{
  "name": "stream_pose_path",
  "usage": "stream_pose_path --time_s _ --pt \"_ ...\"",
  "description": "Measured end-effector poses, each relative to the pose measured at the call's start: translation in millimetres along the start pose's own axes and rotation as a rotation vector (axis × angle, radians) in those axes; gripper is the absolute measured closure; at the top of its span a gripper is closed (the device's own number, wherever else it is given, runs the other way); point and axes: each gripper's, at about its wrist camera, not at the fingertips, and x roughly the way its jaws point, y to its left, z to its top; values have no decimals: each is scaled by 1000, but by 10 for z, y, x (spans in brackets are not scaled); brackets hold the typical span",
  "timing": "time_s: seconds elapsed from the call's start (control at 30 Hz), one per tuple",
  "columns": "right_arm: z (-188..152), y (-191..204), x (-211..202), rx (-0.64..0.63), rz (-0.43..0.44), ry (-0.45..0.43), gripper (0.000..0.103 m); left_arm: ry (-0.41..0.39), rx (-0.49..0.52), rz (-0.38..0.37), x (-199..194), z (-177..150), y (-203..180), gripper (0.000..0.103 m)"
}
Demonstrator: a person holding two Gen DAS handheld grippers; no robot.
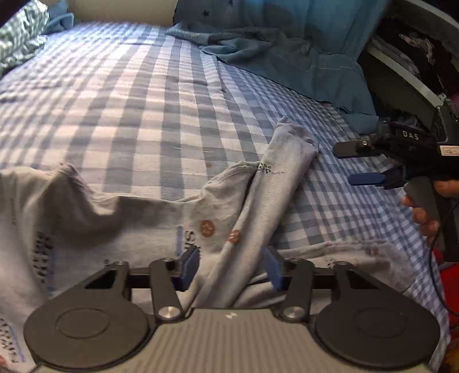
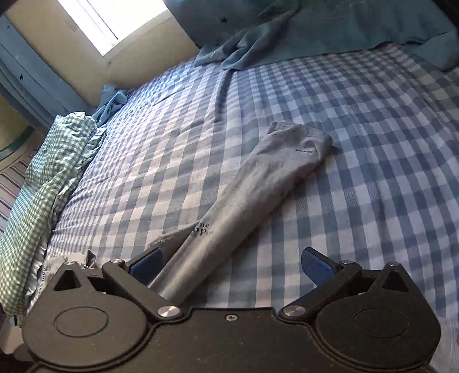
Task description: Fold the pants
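From my left wrist camera, my left gripper (image 1: pixel 233 265) has its blue pads on either side of a bunched leg of the grey pants (image 1: pixel 258 198), pinching the cloth between them. That leg runs up and away from the pads across the blue checked bedsheet (image 1: pixel 137 94), ending in a cuff near the bed's right side. The rest of the pants lies rumpled to the left, with dark lettering and round brown prints on it. Off to the right my right gripper (image 1: pixel 364 165) hovers above the sheet, one black finger over one blue finger, spread apart with nothing between them. A heap of teal clothing (image 1: pixel 287 48) lies at the far right of the bed.

From my right wrist camera, my right gripper (image 2: pixel 232 265) is wide open. The pants leg (image 2: pixel 258 183) passes close beside the left pad, not clamped, and stretches diagonally away over the sheet to its cuff. A green checked blanket (image 2: pixel 51 160) is bunched along the left edge of the bed, below a bright window (image 2: pixel 114 20).
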Motion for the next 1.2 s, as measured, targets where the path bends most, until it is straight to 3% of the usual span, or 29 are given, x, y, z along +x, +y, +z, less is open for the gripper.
stream_pose_path --time_s 0.17,0.27,0.4,0.6,0.7,0.87,0.97,1.1,1.2 --pt "441 38 299 -15 127 30 7 -22 72 -22 270 278 -204 56" --pt "634 -10 496 8 161 48 12 25 119 -17 511 429 -279 56" --pt "858 -132 729 73 129 68 21 120 117 7 767 520 -284 56" --pt "1169 -317 943 264 -6 81 34 188 90 36 804 601 -289 59" --pt "1342 -279 1024 292 -83 105 39 200 80 39 801 639 -308 60" --pt "1511 -53 1209 225 -210 185 57 222 39 62 758 658 -252 67" --pt "1559 159 1290 102 -283 215 59 226 24 82 746 641 -215 77" --pt "1562 266 1425 69 -306 280 60 237 -2 100 764 624 -186 88" --pt "1459 287 1558 20 -375 340 63 236 -7 106 760 622 -195 94"
